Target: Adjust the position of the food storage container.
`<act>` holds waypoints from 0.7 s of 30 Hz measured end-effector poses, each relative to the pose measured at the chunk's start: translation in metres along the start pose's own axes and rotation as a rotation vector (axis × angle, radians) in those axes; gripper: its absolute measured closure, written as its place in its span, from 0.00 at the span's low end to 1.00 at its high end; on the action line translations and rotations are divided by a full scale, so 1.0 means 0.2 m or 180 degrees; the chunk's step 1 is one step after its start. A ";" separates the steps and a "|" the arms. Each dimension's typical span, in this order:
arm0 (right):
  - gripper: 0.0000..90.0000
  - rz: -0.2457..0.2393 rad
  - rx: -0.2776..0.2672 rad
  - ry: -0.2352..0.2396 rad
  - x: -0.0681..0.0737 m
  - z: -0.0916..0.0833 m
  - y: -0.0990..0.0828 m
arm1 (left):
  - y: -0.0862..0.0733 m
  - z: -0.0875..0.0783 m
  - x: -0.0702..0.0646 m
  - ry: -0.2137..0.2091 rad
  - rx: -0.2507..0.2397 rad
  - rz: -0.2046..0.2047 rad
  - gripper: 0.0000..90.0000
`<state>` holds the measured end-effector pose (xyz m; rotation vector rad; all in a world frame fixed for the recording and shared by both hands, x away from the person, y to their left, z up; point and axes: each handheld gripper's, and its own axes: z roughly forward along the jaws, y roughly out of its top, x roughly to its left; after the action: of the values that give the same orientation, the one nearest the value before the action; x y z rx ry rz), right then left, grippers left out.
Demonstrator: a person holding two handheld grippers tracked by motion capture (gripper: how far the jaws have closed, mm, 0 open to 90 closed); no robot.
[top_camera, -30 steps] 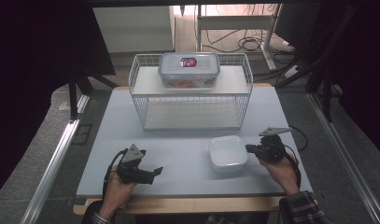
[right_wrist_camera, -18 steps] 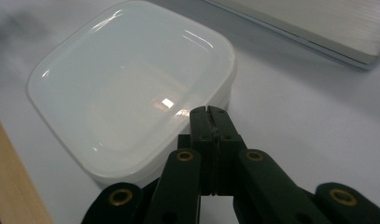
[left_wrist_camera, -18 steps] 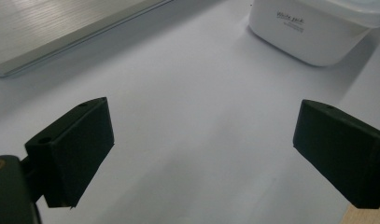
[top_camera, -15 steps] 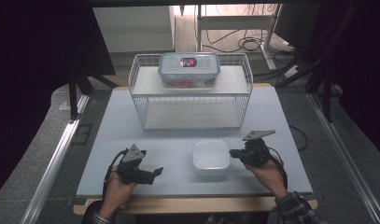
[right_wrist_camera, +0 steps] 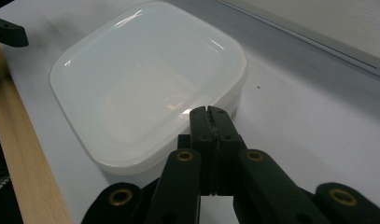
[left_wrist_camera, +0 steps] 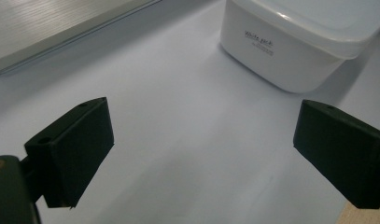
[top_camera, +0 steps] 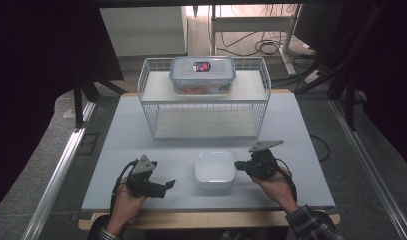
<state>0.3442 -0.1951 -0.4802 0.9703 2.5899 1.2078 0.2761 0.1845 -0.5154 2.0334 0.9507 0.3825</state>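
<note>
A white square lidded container (top_camera: 214,169) sits on the pale table near its front edge. My right gripper (top_camera: 239,166) is shut, with nothing between its jaws, and its closed tips rest against the container's right side. In the right gripper view the joined jaw tips of my right gripper (right_wrist_camera: 210,112) meet the rim of the container (right_wrist_camera: 145,88). My left gripper (top_camera: 163,187) lies low to the left of the container, open and empty. In the left gripper view the wide-apart jaws of my left gripper (left_wrist_camera: 201,140) frame bare table, with the container (left_wrist_camera: 295,42) ahead to the upper right.
A white wire rack (top_camera: 146,100) stands at the back middle of the table (top_camera: 121,135). On its top shelf sits a clear lidded box (top_camera: 202,74) with reddish contents. A wooden strip (top_camera: 201,219) runs along the table's front edge.
The white container has slid leftwards across the table with my shut right gripper moving left behind it. The left gripper has stayed in place.
</note>
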 end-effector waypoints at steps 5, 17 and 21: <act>0.98 -0.0081 0.0012 -0.0012 0.02 0.01 0.01 | 0.00 0.00 0.00 -0.0012 0.0015 -0.0005 0.05; 0.50 -0.0244 -0.0171 -0.0199 0.02 -0.07 0.00 | 0.00 0.00 -0.01 -0.0078 0.0019 -0.0048 0.05; 0.24 -0.0403 -0.0253 -0.0355 0.03 -0.08 -0.02 | 0.00 0.00 -0.01 -0.0063 0.0029 -0.0024 0.05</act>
<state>0.3319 -0.2051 -0.4714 0.8204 2.4568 1.1796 0.2755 0.1828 -0.5157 2.0376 0.9496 0.3540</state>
